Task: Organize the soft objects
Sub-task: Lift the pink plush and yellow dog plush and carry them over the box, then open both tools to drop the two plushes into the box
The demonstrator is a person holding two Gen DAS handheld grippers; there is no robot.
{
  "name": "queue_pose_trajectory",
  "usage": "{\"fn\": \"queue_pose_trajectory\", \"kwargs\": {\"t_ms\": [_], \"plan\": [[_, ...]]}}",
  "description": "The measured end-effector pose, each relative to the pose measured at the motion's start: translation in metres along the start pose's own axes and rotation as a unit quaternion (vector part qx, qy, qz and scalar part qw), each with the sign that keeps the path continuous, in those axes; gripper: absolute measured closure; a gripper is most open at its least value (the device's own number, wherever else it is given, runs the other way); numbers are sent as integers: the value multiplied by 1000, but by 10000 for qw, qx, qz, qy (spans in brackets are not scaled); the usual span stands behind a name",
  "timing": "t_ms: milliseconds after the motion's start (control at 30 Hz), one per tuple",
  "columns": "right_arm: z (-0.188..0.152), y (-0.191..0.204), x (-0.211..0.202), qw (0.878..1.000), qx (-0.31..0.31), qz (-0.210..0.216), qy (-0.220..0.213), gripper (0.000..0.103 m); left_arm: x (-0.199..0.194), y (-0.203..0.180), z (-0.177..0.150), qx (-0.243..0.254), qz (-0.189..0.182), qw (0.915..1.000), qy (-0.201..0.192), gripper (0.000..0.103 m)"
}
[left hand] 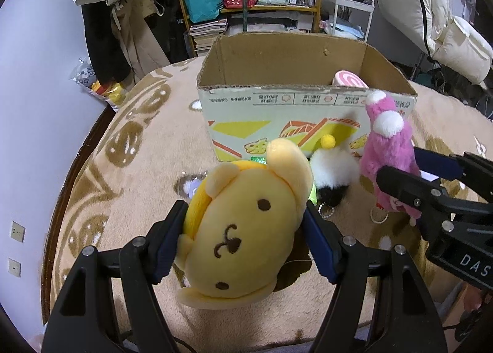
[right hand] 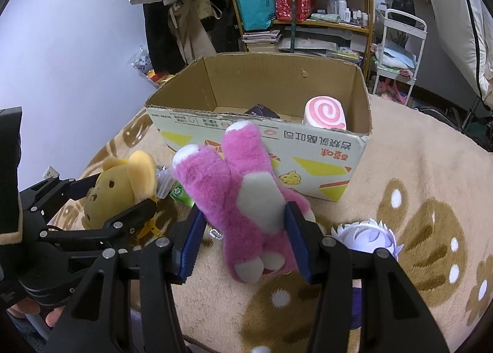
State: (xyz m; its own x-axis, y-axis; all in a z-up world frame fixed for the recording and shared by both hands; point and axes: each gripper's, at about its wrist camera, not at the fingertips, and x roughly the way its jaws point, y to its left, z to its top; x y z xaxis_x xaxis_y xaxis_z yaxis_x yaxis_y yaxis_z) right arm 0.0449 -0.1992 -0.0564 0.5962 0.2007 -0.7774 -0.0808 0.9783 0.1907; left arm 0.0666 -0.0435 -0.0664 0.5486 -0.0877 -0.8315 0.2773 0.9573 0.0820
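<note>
Left wrist view: left hand-held gripper [left hand: 243,226] clamped on yellow bear plush [left hand: 243,223], low over blanket-covered bench [left hand: 138,168], just short of cardboard box [left hand: 292,75]. Best lifted above near rim before moving forward, pads kept snug across the head.

Right wrist view: right hand-held gripper [right hand: 243,239] pinching pink plush [right hand: 246,199] at its body, legs up, near box front. Worth raising clear of wall, dropping beside swirl cushion [right hand: 325,112].

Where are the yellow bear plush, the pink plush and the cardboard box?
yellow bear plush [left hand: 243,229], left wrist view, on its face.
pink plush [right hand: 246,214], right wrist view, on its body between the fingers.
cardboard box [right hand: 308,165], right wrist view, on its printed front wall.
</note>
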Motion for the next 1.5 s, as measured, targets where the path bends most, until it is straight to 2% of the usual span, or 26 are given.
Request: {"fn": "queue_pose_trajectory", "kwargs": {"t_ms": [133,333,500,567,667,833,967,1200,1333,1500], "plan": [[0,0,-2,10000,8,13,-64,48,-5,2,7,-62,42,9998,-178,31],[10,0,-17,9992,-9,77,-380,48,-32,6,23,-118,52,9966,-819,31],[28,-7,-25,9979,156,276,-572,48,-56,14,46,-225,-23,9894,-1435,31],[40,-12,-25,9970,238,406,-607,48,-60,20,57,-313,-28,9874,-1549,30],[56,-15,-22,9971,95,269,-702,48,-59,27,74,-461,-61,9852,-1648,30],[80,-24,-15,9952,-26,170,-962,49,-49,30,105,-426,78,9827,-1798,30],[102,-33,-12,9928,-106,67,-1195,49,-31,30,130,-422,-10,9832,-1776,30],[130,-50,-11,9888,-59,121,-1486,54,2,22,145,-278,-11,9868,-1593,30],[128,-59,1,9908,35,284,-1324,60,24,14,143,-176,-64,9904,-1370,30],[121,-63,16,9931,29,331,-1126,60,47,1,140,-62,-242,9943,-1038,28]]}}
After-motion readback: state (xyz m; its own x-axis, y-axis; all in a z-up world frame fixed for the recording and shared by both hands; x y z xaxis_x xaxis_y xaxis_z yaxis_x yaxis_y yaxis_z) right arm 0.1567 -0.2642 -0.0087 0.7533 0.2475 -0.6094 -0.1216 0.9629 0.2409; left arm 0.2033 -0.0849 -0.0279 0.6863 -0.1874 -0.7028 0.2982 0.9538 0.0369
